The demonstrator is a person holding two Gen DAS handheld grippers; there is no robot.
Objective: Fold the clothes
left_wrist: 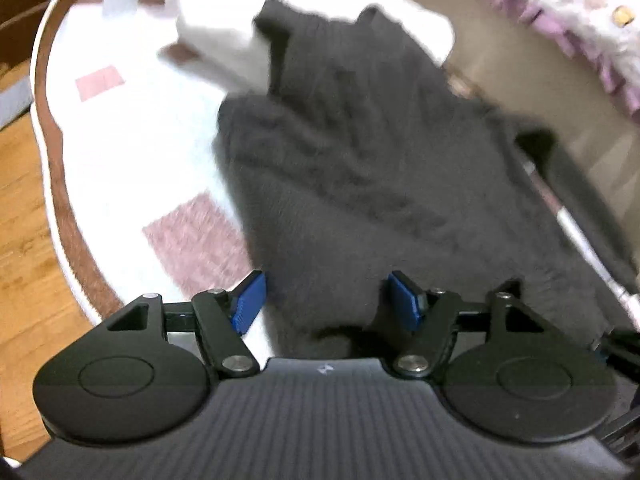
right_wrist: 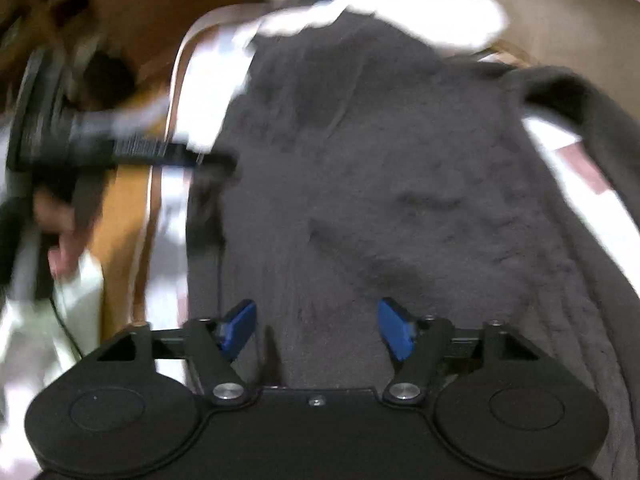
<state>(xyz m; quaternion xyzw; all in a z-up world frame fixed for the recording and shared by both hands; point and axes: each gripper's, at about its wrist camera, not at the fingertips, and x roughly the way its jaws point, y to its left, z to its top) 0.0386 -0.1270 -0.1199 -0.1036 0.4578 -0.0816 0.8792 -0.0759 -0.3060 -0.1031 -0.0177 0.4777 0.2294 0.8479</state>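
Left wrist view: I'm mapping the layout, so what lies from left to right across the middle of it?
Orange-brown wooden floor → brown rim of the bed cover → white bed cover with pink squares → dark grey knitted garment → beige surface.

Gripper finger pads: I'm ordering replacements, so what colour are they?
Blue pads on black linkages, clearest in the left wrist view.

One dark garment point(left_wrist: 360, 168), two claws point(left_wrist: 326, 300)
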